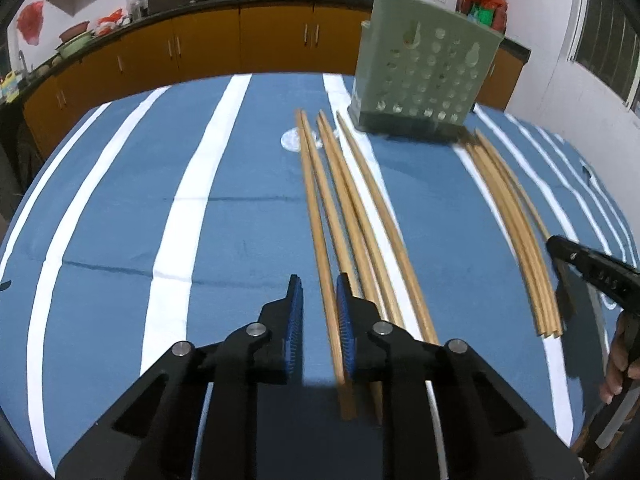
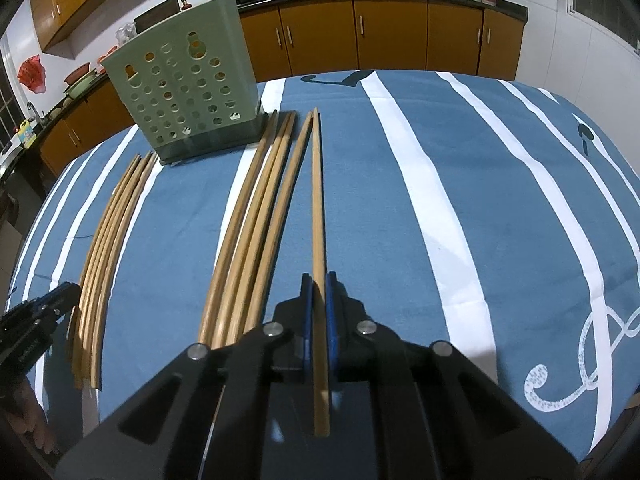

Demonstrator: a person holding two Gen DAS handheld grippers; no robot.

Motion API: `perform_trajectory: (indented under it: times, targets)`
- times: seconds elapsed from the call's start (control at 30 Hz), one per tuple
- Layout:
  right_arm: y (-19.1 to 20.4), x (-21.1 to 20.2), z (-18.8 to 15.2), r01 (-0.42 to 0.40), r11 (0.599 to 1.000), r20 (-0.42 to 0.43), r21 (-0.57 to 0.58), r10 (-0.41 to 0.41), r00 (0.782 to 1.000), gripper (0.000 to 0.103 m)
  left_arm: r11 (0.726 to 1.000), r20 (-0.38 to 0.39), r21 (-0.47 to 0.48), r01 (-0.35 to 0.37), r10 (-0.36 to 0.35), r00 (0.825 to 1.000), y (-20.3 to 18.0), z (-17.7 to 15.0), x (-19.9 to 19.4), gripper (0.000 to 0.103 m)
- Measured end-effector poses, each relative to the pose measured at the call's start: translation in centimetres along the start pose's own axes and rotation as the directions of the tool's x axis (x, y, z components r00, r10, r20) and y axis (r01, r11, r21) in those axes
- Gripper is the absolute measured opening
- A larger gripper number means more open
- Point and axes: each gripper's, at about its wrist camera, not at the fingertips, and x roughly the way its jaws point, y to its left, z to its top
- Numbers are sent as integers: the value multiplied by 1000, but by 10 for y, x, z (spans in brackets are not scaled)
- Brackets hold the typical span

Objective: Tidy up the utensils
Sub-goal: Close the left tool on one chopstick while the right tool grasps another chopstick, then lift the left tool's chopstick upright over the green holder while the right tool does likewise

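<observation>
Wooden chopsticks lie in two groups on a blue, white-striped tablecloth [image 1: 240,216]. In the left wrist view my left gripper [image 1: 319,284] is open, its blue pads either side of the leftmost chopstick [image 1: 316,216] of several loose ones, which lies on the cloth. A second bundle [image 1: 516,236] lies to the right, with my right gripper [image 1: 592,268] beside it. In the right wrist view my right gripper [image 2: 319,280] is shut on a single chopstick [image 2: 318,200] that points forward. A green perforated holder [image 1: 424,68] stands at the far end, also in the right wrist view [image 2: 188,84].
Orange kitchen cabinets [image 1: 248,40] and a dark counter with pans run behind the table. In the right wrist view several chopsticks [image 2: 256,216] lie left of the held one, another bundle [image 2: 108,240] further left beside my left gripper [image 2: 36,320].
</observation>
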Motion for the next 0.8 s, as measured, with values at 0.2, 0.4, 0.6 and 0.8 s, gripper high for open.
perform_trajectory:
  times: [0.2, 0.4, 0.6, 0.8]
  targets:
    - [5, 0, -1, 16, 999, 7, -37, -16, 1000, 9, 999, -6, 15, -30, 30, 1000, 2, 5, 4, 8]
    - [-4, 6, 9, 33, 999, 19, -25, -32, 999, 8, 996, 2, -21, -83, 83, 997, 27, 17, 12, 8]
    - [-15, 13, 18, 57, 998, 42, -12, -56, 998, 8, 997, 11, -19, -79, 79, 997, 32, 17, 13, 8]
    - [-16, 10, 15, 58, 998, 50, -25, -57, 997, 9, 999, 17, 12, -30, 30, 999, 24, 12, 10, 8]
